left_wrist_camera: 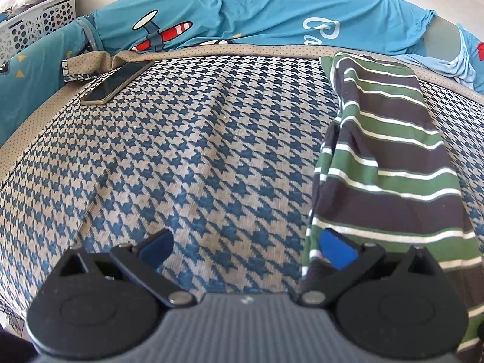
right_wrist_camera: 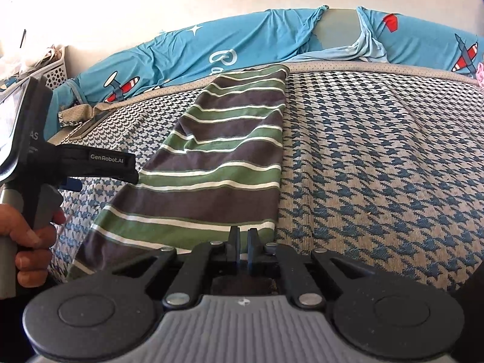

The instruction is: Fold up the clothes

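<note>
On the houndstooth bed cover [left_wrist_camera: 187, 157], the left gripper [left_wrist_camera: 245, 246] is held spread wide with nothing grasped, one blue pad [left_wrist_camera: 337, 249] at the edge of the striped garment [right_wrist_camera: 224, 163], whose near hem is pinched by the clenched right gripper [right_wrist_camera: 243, 243].

The left gripper [left_wrist_camera: 246, 246] is hovering with jaws spread wide over a blue-and-beige houndstooth bed cover [left_wrist_camera: 187, 157]. Its right blue pad is lying against the edge of a green, grey and white striped garment [left_wrist_camera: 390, 157]. A dark flat phone [left_wrist_camera: 116, 82] is resting near the blue aeroplane-print sheet [left_wrist_camera: 242, 12].
</note>
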{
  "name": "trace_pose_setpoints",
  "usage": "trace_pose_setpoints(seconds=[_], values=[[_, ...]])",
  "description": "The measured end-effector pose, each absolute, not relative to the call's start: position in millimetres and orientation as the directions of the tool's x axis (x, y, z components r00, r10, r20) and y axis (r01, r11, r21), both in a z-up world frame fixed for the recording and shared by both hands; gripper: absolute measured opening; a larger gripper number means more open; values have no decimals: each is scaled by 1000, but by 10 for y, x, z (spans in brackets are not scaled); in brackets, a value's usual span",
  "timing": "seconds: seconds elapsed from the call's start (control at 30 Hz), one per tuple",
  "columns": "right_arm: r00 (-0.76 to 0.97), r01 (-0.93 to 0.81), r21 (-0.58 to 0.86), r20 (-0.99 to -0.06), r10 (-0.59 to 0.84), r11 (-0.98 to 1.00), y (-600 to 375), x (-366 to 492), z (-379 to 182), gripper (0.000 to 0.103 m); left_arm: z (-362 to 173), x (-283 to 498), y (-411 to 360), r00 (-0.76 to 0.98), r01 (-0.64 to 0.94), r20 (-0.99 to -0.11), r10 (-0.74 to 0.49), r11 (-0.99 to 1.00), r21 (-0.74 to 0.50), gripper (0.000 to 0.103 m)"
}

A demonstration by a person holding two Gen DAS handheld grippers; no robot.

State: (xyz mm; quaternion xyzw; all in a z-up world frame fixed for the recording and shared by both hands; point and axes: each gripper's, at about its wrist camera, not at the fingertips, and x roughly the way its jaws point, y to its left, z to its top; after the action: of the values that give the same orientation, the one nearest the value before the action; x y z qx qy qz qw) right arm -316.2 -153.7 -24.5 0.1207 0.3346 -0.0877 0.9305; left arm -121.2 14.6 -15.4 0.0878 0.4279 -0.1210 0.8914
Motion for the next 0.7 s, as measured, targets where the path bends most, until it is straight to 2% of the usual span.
trace_pose_setpoints(seconds=[0.5, 0.7], values=[[703, 333, 170, -701, -123, 927, -1709, -3174, -318, 3, -209, -1440, 384, 583, 277, -800, -142, 960, 31, 103], [701, 313, 123, -699, -141, 942, -1649, -3171, -315, 3, -202, -1483, 395, 583, 270, -801, -132, 962, 37, 103]])
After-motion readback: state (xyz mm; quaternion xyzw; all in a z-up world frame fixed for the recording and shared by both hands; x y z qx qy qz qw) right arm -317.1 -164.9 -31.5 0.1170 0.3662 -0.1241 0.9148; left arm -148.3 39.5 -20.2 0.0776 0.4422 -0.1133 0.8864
